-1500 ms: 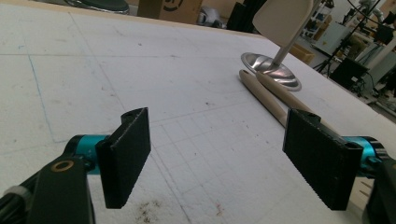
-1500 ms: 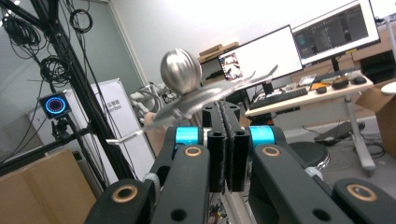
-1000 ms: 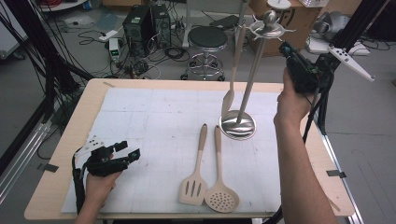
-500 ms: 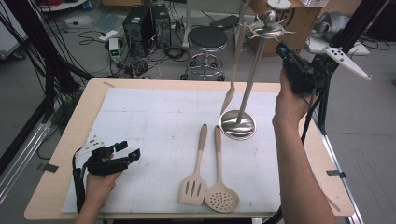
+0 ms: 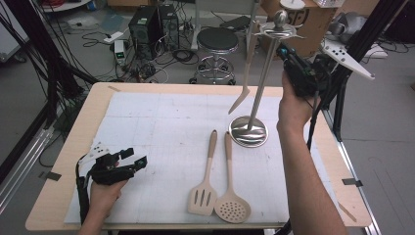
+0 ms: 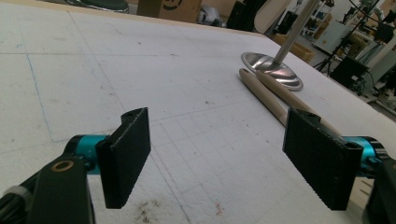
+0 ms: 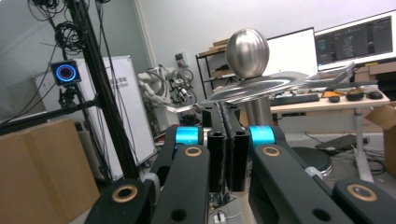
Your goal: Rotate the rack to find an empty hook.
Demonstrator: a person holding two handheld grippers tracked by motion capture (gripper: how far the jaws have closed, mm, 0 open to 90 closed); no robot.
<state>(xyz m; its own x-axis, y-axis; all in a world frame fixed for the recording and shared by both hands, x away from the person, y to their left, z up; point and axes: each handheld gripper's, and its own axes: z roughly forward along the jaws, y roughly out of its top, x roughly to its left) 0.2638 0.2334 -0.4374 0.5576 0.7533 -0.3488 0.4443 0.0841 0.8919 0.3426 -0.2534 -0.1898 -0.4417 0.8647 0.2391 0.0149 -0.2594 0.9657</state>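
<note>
A steel utensil stand point(image 5: 248, 131) rises from the mat at centre right, topped by a ball knob point(image 5: 280, 18). From its left hook hangs a wooden-handled spatula point(image 5: 247, 63). A slotted turner point(image 5: 205, 176) and a round skimmer point(image 5: 231, 196) lie side by side in front of the base. My right gripper point(image 5: 286, 51) is held high beside the stand's top. Its jaws are shut, pad against pad, and its tip point(image 7: 227, 109) is right at the top disc point(image 7: 252, 88). My left gripper point(image 5: 137, 157) rests low at the mat's front left, open point(image 6: 219, 149), with bare mat between the pads.
The white gridded mat point(image 5: 161, 122) covers most of the wooden table point(image 5: 95, 95). A stool point(image 5: 217, 41), computers and cables sit beyond the far edge. A black frame post point(image 5: 352, 54) stands just right of my raised hand.
My right gripper has edged slightly left, closer to the stand's top. The left gripper and the utensils have stayed where they were.
</note>
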